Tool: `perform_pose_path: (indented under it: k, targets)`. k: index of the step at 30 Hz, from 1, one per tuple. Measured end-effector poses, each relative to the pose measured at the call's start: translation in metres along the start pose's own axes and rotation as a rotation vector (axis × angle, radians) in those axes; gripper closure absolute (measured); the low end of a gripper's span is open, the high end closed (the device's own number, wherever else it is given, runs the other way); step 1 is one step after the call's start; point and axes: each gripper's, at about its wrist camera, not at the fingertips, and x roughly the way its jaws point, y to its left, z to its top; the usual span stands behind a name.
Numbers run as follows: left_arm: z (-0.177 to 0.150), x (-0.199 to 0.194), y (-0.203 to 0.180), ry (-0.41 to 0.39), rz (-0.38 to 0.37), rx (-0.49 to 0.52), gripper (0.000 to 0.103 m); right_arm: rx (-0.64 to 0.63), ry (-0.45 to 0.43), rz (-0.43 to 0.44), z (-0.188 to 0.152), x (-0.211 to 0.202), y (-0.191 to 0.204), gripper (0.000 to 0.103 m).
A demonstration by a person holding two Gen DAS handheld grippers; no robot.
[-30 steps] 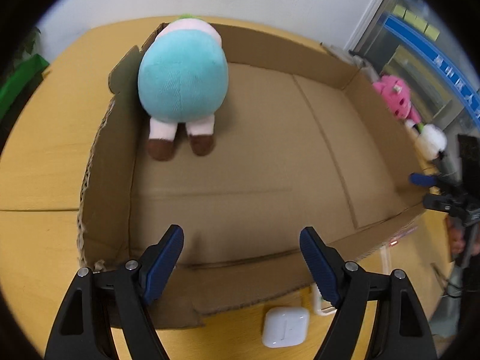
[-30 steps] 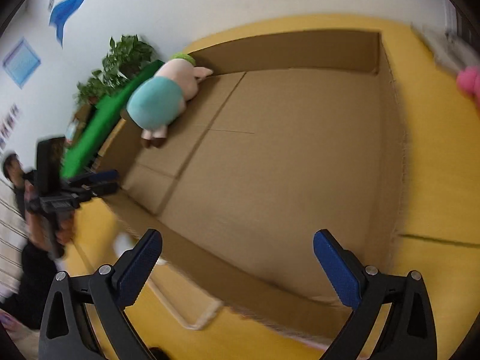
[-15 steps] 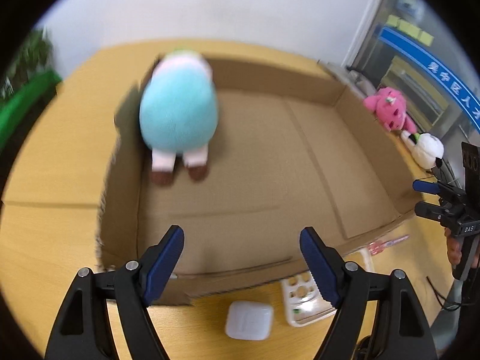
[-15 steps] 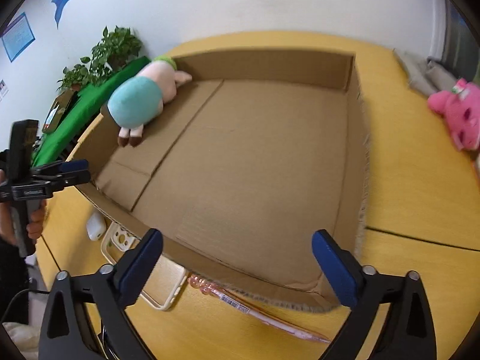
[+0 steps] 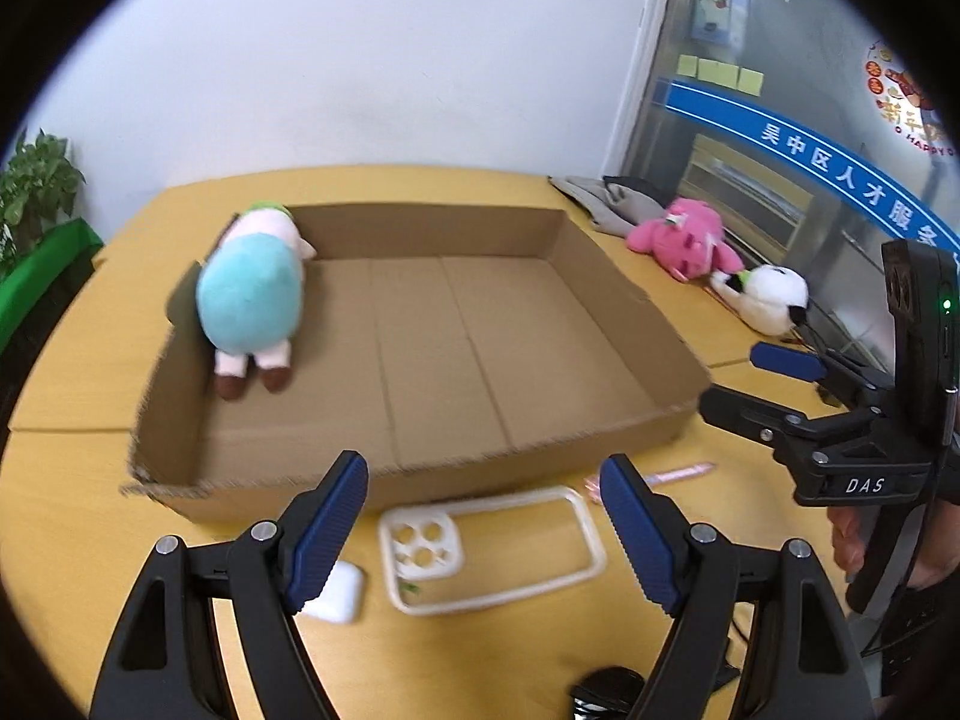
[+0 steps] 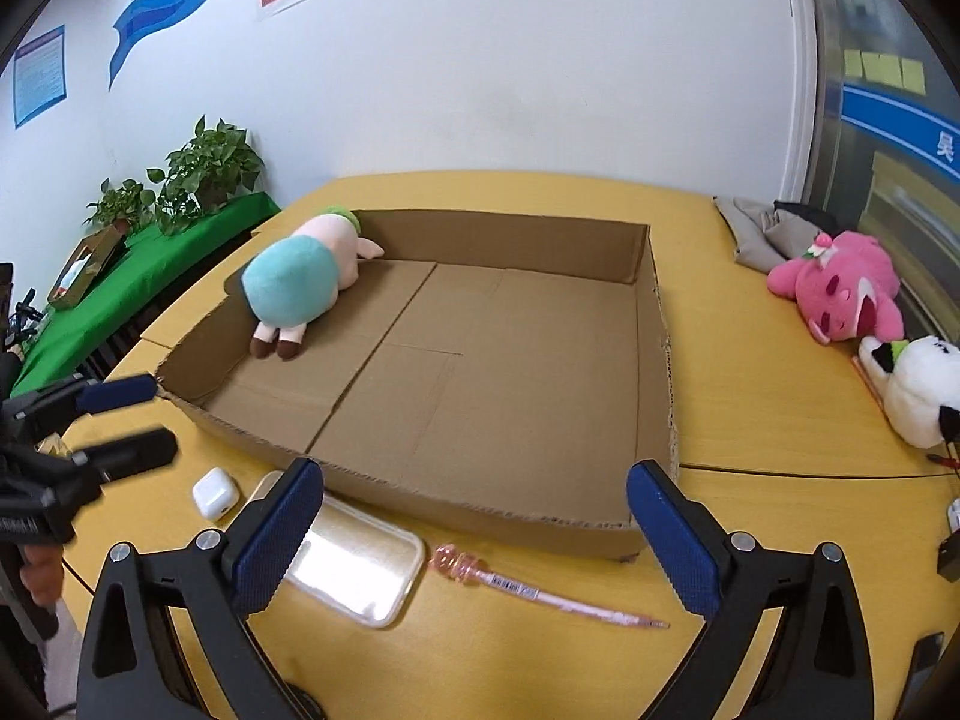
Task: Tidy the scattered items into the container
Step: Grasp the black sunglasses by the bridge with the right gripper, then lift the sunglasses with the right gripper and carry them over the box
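Observation:
A shallow cardboard box (image 5: 540,444) (image 6: 654,372) lies on the yellow table. A teal and pink plush (image 5: 252,300) (image 6: 300,285) rests inside it at the left wall. In front of the box lie a clear phone case (image 5: 489,546) (image 6: 354,564), a white earbud case (image 5: 336,594) (image 6: 214,492) and a pink pen (image 5: 678,473) (image 6: 540,588). A pink plush (image 5: 684,237) (image 6: 840,288) and a white panda plush (image 5: 768,297) (image 6: 918,390) sit to the right of the box. My left gripper (image 5: 483,522) hangs open over the phone case. My right gripper (image 6: 474,531) is open above the box's front edge, nothing between its fingers.
A grey cloth (image 5: 606,198) (image 6: 762,228) lies at the table's far right corner. Potted plants (image 6: 198,174) stand on a green-covered surface left of the table. A small dark object (image 6: 948,558) lies at the right table edge. A glass door is on the right.
Both grippers have pulled back and risen away from the box. The phone case, earbud case, pen and the plushes on the right have come into view. Jaws stay open.

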Motion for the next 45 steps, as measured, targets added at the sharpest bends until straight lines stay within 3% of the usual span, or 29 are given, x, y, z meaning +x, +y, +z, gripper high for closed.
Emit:
perform_pose_path:
  k: [7,13,21,27,33,36,38,39,41,42,45]
  targets:
    - [-0.02,-0.007,-0.018,0.02,-0.069,0.017,0.023,-0.029,0.001,0.038,-0.02,-0.017,0.018,0.0]
    - [-0.042,-0.012,-0.03,0.064,-0.113,0.047,0.023,-0.034,0.008,0.099,-0.053,-0.035,0.01,0.0]
    - [-0.081,0.003,-0.029,0.197,-0.181,0.029,0.023,-0.127,0.141,0.24,-0.139,-0.049,0.003,0.0]
    - [-0.104,0.02,-0.033,0.292,-0.218,0.058,0.025,-0.259,0.181,0.277,-0.171,-0.05,0.032,0.003]
    - [-0.124,0.031,-0.03,0.353,-0.209,0.047,0.032,-0.172,0.287,0.231,-0.184,-0.025,0.023,0.021]
    - [-0.131,0.035,-0.028,0.357,-0.208,0.038,0.044,-0.103,0.304,0.217,-0.186,-0.022,0.011,0.03]
    - [-0.13,0.036,-0.03,0.362,-0.218,0.039,0.06,-0.079,0.306,0.236,-0.185,-0.023,0.009,0.042]
    - [-0.13,0.037,-0.03,0.364,-0.22,0.038,0.063,-0.077,0.303,0.237,-0.185,-0.023,0.01,0.051]
    - [-0.129,0.04,-0.031,0.37,-0.22,0.044,0.077,-0.081,0.299,0.239,-0.184,-0.023,0.013,0.06]
    - [-0.129,0.04,-0.03,0.371,-0.22,0.048,0.078,-0.076,0.298,0.247,-0.184,-0.022,0.013,0.071]
    - [-0.128,0.04,-0.031,0.369,-0.228,0.053,0.079,-0.072,0.292,0.241,-0.183,-0.02,0.014,0.074]
